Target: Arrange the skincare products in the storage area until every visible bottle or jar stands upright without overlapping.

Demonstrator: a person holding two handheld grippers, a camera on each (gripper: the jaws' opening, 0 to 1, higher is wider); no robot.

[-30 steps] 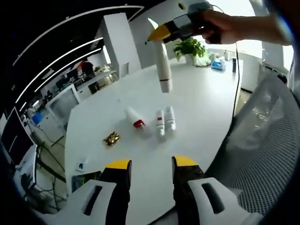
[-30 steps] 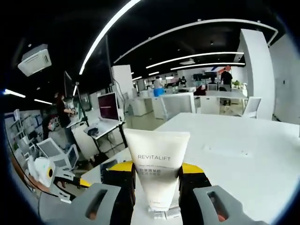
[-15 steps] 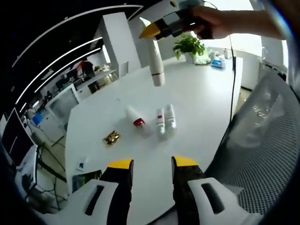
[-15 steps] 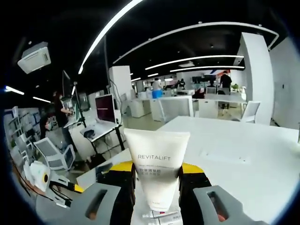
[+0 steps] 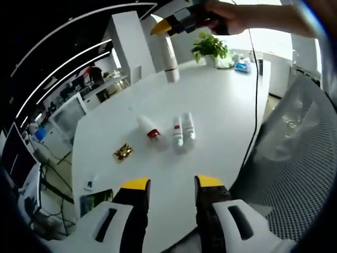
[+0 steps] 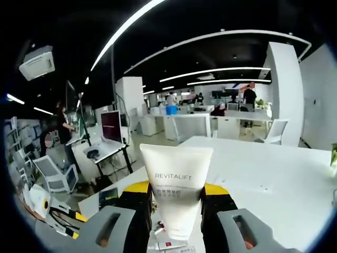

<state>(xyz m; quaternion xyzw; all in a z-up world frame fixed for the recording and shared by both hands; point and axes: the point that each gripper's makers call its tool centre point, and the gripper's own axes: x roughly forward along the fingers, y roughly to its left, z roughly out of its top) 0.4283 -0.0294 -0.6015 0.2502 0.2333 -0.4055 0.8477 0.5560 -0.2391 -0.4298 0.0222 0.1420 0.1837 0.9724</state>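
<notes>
Since the earlier frames: white tube (image 5: 167, 59) carried higher and further toward the upper left of the left gripper view; everything lying on the surface unchanged.

Left gripper view.
- Left gripper (image 5: 169, 185): bottom centre, yellow-tipped jaws set wide apart, nothing between them, hovering above the near edge of the surface (image 5: 226, 110).
- Right gripper (image 5: 169, 25): top centre, held by a hand (image 5: 231, 13), closed on the white tube. Tube hangs in the air above the far part of the surface, long axis close to vertical in the frame, cap end pointing down, flat crimped end up in the jaws.
- Red-capped bottle (image 5: 149, 129): centre of frame, lying on its side, long axis diagonal, cap toward the lower right.
- Two small bottles (image 5: 182, 130): just right of the red-capped one, lying side by side and touching, long axes running up-down in the frame.
- Gold item (image 5: 123, 152): lower left of the bottles, apart from them; whether jar or wrapper, cannot tell.
- Potted plant (image 5: 210, 48): far edge, upper right.

Right gripper view.
- Right gripper (image 6: 177, 197): bottom centre, jaws closed on the white tube (image 6: 176, 187), printed REVITALIFT, wide flat end uppermost in the frame, cap end toward the bottom edge.

Progress, as judged: early. No product stands upright yet; three bottles lie flat and the tube is airborne. Remaining: set the tube on its cap, then stand each bottle apart.
</notes>
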